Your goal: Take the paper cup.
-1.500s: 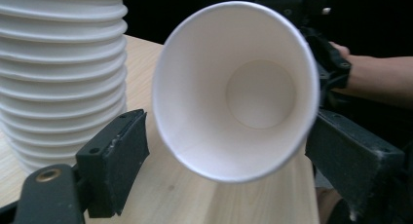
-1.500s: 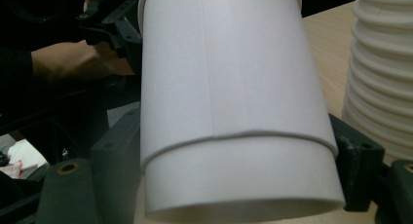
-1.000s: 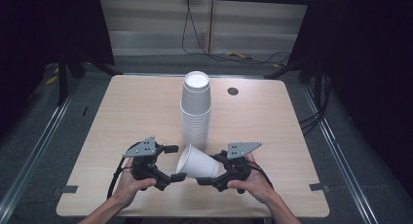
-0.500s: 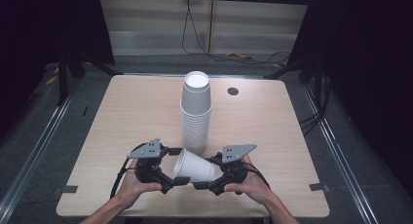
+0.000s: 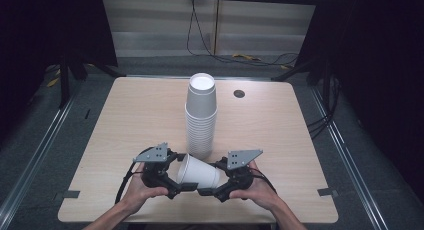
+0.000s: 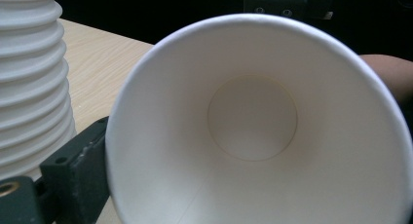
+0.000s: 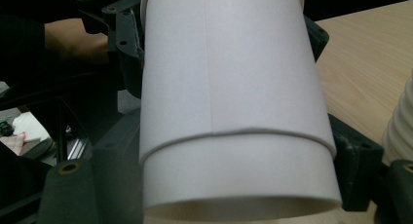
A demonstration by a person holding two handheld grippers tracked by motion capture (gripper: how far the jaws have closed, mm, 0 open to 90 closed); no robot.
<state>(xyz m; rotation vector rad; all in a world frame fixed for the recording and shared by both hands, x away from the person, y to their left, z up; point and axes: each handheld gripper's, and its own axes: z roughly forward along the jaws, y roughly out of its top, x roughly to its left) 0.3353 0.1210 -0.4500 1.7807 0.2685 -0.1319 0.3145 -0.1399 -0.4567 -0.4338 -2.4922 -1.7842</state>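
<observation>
High view gives me the clearest read: a single white paper cup [image 5: 198, 172] lies on its side, held up between my two claws near the front edge of the wooden surface [image 5: 125, 120], just in front of the tall stack of cups [image 5: 201, 115] that stands upright at the middle. My left claw [image 5: 176, 177] sits at the cup's wide rim end and my right claw [image 5: 212, 182] at its narrow base end, a hand behind each. Left gripper view looks straight into the cup's open mouth [image 6: 253, 131], down to its round bottom, with one black jaw just beside the rim on the lower left and the ribbed stack [image 6: 29, 83] close at the left edge; those jaws have just been closing with the cup's rim between them, yet I cannot tell whether the pads press on it. Right gripper view shows the cup's outer wall [image 7: 229, 87] between the right claw's two jaws, which sit tight against both sides of it, so that claw is holding the cup, with the left claw's dark body beyond it.
</observation>
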